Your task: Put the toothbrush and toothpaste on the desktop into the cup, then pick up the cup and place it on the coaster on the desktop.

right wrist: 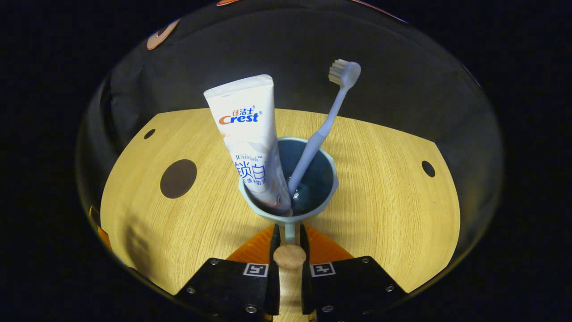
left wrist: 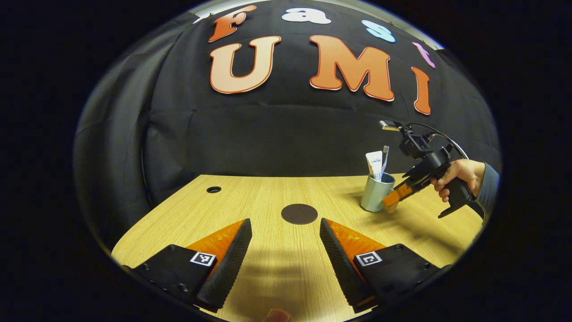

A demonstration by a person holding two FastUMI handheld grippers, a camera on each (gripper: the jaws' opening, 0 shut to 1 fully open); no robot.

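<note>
A pale wooden desktop (left wrist: 268,197) runs back to a black cloth wall, with a small round hole near its far left corner. On it, in the left gripper view, a dark round coaster (left wrist: 299,213) lies flat near the middle, and to the right of it, a little farther back, stands the grey-blue cup (left wrist: 376,192). The toothpaste (right wrist: 250,138) and the toothbrush (right wrist: 319,134) are both already in the cup, each leaning against the rim with its upper part sticking out well above it, bristles uppermost. The right gripper (right wrist: 289,237), held by a hand (left wrist: 460,176), has its fingers drawn close together on the cup's handle at the near side; they appear to pinch it, with little gap left. The left gripper (left wrist: 286,255) hangs over the near edge of the desktop, fingers spread wide and holding nothing. What remains is the carry to the coaster, well apart from the cup. The risk, as I judge it, lies in the narrow hold: a handle pinched on one side lets the cup swing or tilt, and the tall tube, top-heavy, could tip out or pull the cup over on set-down, or the cup could land partly off the coaster.
</note>
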